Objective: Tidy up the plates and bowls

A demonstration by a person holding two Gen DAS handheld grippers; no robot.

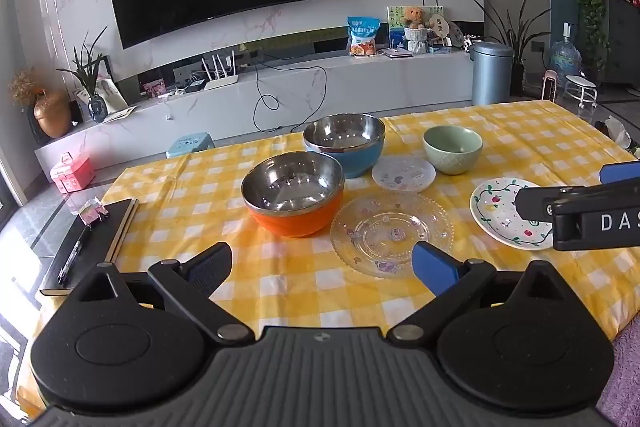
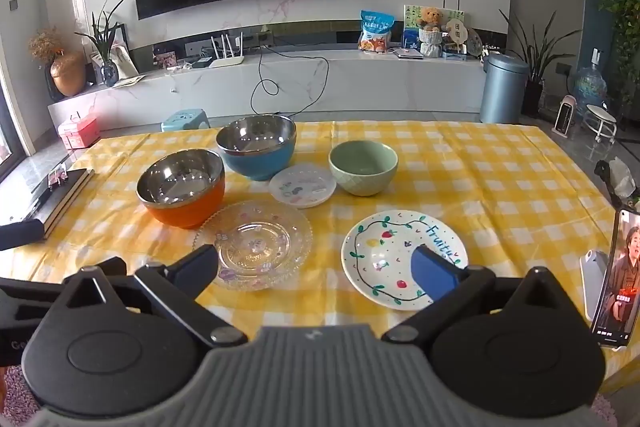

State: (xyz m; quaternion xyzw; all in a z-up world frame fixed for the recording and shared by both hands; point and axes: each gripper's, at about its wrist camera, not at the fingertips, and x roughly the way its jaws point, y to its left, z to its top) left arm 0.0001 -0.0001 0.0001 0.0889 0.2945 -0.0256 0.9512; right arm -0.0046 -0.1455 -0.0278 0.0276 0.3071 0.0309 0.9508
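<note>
On the yellow checked tablecloth point(image 1: 280, 283) stand an orange steel-lined bowl point(image 1: 294, 193), a blue steel-lined bowl point(image 1: 345, 143) and a green ceramic bowl point(image 1: 453, 149). A clear glass plate point(image 1: 392, 233), a small white plate point(image 1: 403, 173) and a white "Fruity" plate point(image 2: 404, 259) lie near them. My left gripper point(image 1: 322, 269) is open and empty, in front of the orange bowl and glass plate. My right gripper point(image 2: 318, 269) is open and empty, with its right finger over the Fruity plate and its left finger by the glass plate point(image 2: 254, 245). The right gripper also shows in the left wrist view point(image 1: 568, 199).
A black notebook with a pen point(image 1: 86, 247) lies at the table's left edge. A phone showing video point(image 2: 618, 279) stands at the right edge. Beyond the table are a TV console, a grey bin point(image 1: 491, 73) and a small blue stool point(image 1: 190, 143).
</note>
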